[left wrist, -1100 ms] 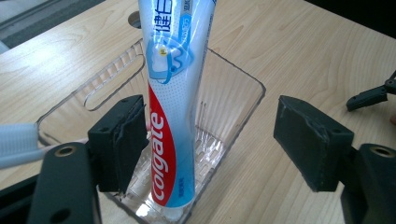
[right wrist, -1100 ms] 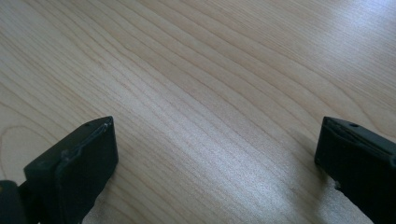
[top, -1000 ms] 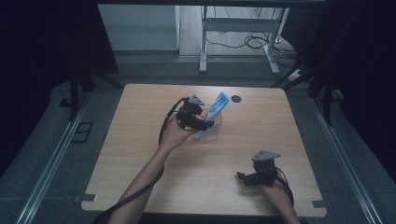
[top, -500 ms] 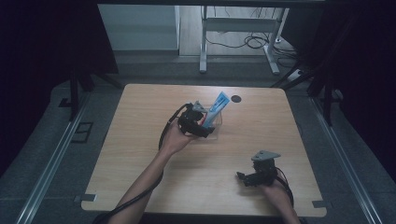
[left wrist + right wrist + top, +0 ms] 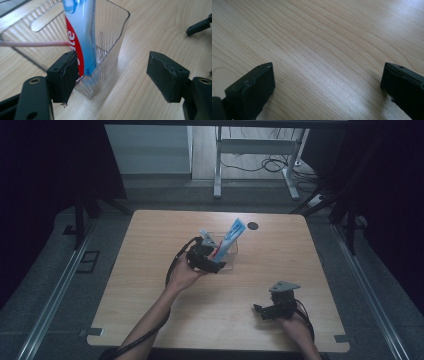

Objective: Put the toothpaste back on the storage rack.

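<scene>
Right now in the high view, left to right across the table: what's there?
Left gripper → clear holder with the toothpaste tube leaning in it → dark round spot on the table → right gripper.

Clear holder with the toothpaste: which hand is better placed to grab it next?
Left. The left gripper is right at the clear holder, jaws open, one beside its wall near the toothpaste tube. The right gripper sits apart at the table's near edge.

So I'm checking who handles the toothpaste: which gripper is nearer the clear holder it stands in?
Left. The left gripper is right at the clear holder, jaws open beside its corner. The right gripper sits apart, near the table's front edge.
</scene>
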`<state>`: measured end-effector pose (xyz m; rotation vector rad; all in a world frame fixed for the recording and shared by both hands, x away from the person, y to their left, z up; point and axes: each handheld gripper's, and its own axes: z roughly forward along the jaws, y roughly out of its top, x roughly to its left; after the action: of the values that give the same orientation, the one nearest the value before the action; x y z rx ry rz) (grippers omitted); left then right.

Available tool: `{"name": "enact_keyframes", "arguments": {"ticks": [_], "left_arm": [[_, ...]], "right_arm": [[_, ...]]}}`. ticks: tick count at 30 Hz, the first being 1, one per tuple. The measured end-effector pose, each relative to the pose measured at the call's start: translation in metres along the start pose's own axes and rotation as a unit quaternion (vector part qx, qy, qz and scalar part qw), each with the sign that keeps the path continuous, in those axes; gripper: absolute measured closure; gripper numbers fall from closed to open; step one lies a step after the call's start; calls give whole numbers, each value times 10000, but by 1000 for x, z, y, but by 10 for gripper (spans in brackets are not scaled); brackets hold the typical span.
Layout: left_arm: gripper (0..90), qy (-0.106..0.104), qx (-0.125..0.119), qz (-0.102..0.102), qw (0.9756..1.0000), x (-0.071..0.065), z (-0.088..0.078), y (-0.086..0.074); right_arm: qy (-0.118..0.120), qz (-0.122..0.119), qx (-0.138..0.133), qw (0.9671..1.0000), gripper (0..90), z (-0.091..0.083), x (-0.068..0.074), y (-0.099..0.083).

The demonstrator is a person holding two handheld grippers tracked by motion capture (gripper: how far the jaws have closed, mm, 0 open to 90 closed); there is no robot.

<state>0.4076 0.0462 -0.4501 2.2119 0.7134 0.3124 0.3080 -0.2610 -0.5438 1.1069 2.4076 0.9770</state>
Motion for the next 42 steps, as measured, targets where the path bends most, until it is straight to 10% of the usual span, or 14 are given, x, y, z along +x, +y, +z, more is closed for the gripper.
{"name": "enact_keyframes", "arguments": {"ticks": [42], "left_arm": [[170, 43, -261, -474, 9985, 0, -62, -43]], "right_arm": [[-4, -5, -8, 10000, 0, 0, 0, 0]]}}
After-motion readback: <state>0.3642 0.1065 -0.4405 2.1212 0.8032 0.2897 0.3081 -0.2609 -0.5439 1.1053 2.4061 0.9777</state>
